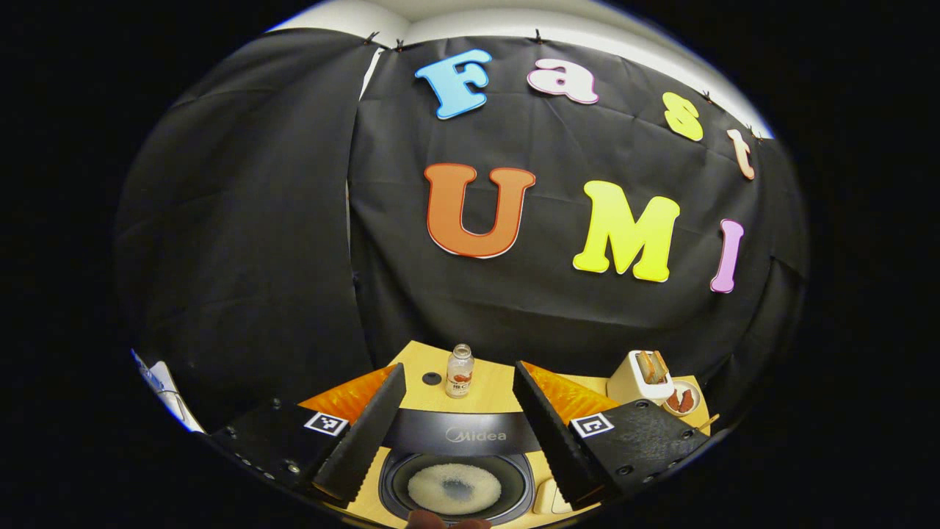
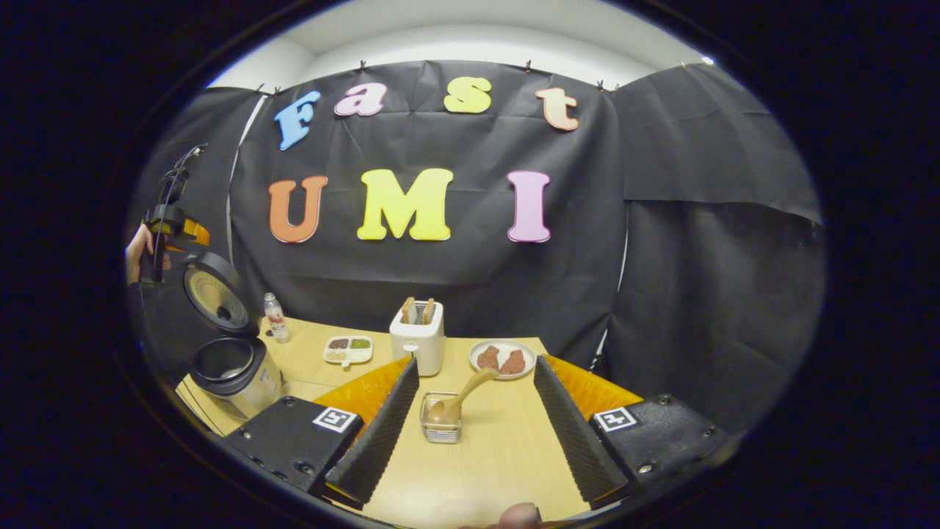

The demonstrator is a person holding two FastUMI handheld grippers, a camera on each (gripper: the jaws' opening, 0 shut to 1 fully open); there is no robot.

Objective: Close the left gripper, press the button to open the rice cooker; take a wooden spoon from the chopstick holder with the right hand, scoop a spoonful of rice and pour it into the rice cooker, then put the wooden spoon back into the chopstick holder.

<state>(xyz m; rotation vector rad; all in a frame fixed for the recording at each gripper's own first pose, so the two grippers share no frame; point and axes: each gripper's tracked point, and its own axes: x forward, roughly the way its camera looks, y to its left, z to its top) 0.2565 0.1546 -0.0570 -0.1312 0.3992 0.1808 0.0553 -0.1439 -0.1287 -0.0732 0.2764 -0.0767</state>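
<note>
On the wooden table [image 2: 499, 448], right gripper view, the wooden spoon [image 2: 461, 397] leans in the wire chopstick holder [image 2: 440, 422], straight ahead between the right gripper [image 2: 476, 422] fingers, jaws spread wide, nothing held. Spoon handle tilts up and to the right, clear of the holder rim, which looks like the spot to pinch; bowl end sits down in the basket. Likely light, stiff, smooth wood, may twist in a loose pinch, so grip mid-handle square on. Holder looks light too and may tip or slide if the spoon drags on the rim, so lift along the handle's lean.

Rice cooker [image 2: 233, 371] stands at far left of the table, lid up, so the button step looks done. Left gripper [image 2: 165, 228] hangs above it, held by a hand [image 2: 134, 253]. Left gripper view looks down into the cooker pot [image 1: 455, 488], whitish grains ringed at the bottom; left jaws stand wide apart, empty.

Toaster [image 2: 417, 338], plate [image 2: 503, 358], small tray [image 2: 349, 350], bottle [image 2: 276, 317] behind. Rice source to scoop from: cannot tell
</note>
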